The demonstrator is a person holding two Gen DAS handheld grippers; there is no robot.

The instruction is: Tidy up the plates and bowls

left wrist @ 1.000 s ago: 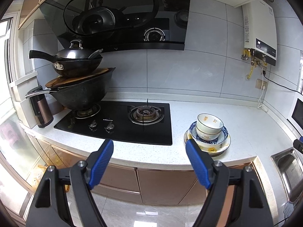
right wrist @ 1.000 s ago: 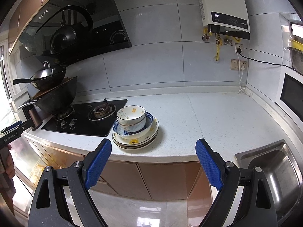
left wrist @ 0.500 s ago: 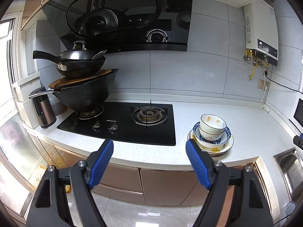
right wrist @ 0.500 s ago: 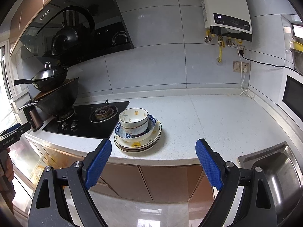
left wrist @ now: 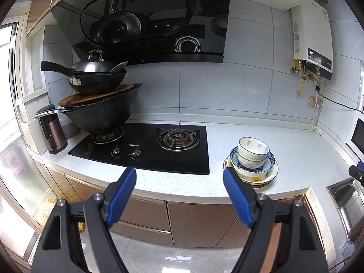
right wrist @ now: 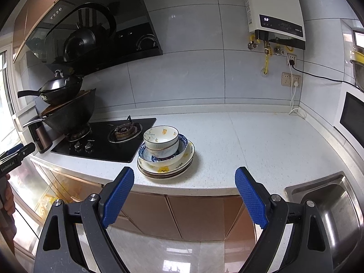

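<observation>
Left gripper [left wrist: 179, 190] and right gripper [right wrist: 184, 190]: both spread wide, holding nothing, short of the surface [right wrist: 261, 145]. Stacked bowls [right wrist: 161, 140] sit on plates [right wrist: 182, 166], untouched.

Daylight floods in from the window [left wrist: 9, 72] on my left, so both views are bright and fairly even. The glossy hood [left wrist: 145, 20] mirrors the pans, and the floor [right wrist: 182, 252] below me throws back white glare patches. The wall tiles [right wrist: 188, 34] carry a soft sheen. Shadows under the plates [right wrist: 166, 170] are faint. Everything is sharp, without motion blur. The fisheye bends the counter [right wrist: 261, 141] edge and walls hard, and black vignette fills the corners of each frame.
</observation>
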